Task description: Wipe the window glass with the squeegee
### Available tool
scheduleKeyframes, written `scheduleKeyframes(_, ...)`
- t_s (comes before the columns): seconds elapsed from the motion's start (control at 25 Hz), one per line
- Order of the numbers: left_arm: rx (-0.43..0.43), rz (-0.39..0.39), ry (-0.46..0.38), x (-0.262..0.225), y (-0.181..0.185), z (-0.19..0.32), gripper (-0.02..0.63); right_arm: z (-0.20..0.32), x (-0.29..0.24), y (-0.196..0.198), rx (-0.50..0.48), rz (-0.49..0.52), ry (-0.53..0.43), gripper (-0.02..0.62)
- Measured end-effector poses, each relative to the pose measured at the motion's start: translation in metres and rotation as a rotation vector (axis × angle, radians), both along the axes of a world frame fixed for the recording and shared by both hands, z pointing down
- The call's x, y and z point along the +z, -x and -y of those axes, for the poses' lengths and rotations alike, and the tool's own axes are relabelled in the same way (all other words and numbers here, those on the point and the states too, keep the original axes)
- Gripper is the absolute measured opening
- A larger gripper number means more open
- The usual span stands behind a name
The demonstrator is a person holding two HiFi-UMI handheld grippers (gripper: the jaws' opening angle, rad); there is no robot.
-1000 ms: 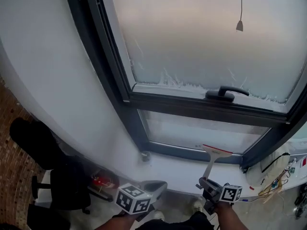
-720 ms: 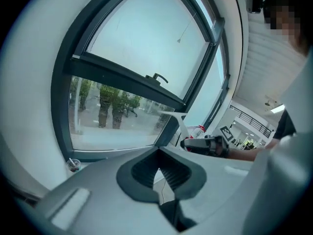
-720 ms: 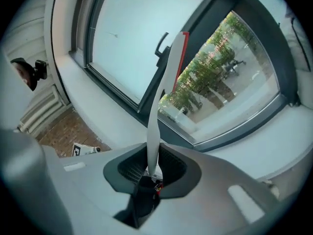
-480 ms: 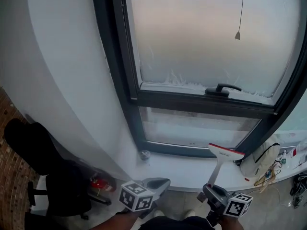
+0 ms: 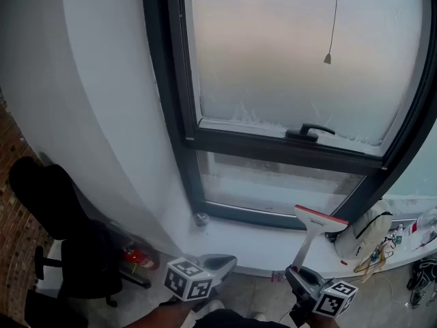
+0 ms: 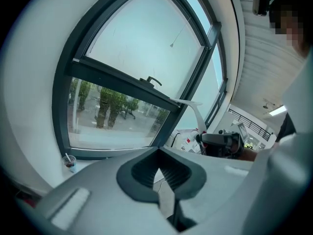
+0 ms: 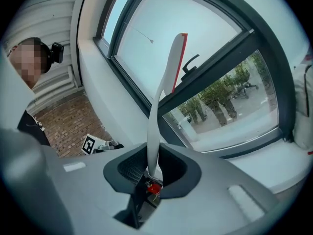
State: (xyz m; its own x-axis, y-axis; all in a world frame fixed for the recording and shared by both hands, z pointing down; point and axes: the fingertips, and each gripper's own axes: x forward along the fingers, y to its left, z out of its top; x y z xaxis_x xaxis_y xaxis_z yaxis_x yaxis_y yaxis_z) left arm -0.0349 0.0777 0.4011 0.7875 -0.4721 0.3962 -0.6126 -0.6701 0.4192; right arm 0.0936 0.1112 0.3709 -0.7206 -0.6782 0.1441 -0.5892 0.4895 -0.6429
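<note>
Left gripper (image 5: 227, 259) closed on nothing; right gripper (image 5: 301, 276) clamped on the squeegee (image 5: 311, 229) handle, blade up by the lower pane's (image 5: 273, 183) bottom right corner.
Left to right: black chair (image 5: 61, 244) and a red object (image 5: 138, 256) on the floor by the curved white wall, well clear of both tools. Cup (image 5: 201, 219) sits at the left end of the sill (image 5: 239, 238), white bag (image 5: 365, 232) at the right end, just beside the blade. Can't tell whether the blade touches the glass. Upper pane (image 5: 287, 53) is wide open apart from the window handle (image 5: 311, 131) on its bottom edge and the pull cord (image 5: 332, 19) hanging top right. Head view shows both panes washed out; both gripper views show trees and street through the lower pane. Only the left gripper view shows the cup's straw.
</note>
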Motion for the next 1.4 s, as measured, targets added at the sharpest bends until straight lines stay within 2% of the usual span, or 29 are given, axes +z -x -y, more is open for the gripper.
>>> scheduleKeyframes(0.28,-0.087,0.013,0.007,-0.001,-0.039,-0.041,0.0,-0.04,-0.006,-0.037,-0.077,0.013,-0.016,0.086)
scheduleKeyframes(0.56,-0.1,0.03,0.0,0.006,-0.061,-0.069,0.0,-0.063,0.013,-0.063,-0.102,0.009,-0.008,0.086)
scheduleKeyframes(0.92,-0.018,0.071,0.009,0.009,-0.034,-0.062,0.0,-0.06,0.02,-0.045,-0.043,0.038,0.012,0.086)
scheduleKeyframes(1.12,0.001,0.072,0.006,0.009,-0.016,-0.056,0.0,-0.06,0.021,-0.022,-0.056,0.048,0.003,0.083)
scheduleKeyframes(1.4,0.029,0.054,-0.004,0.005,-0.012,-0.055,0.0,-0.06,0.018,-0.003,-0.06,0.032,-0.011,0.083)
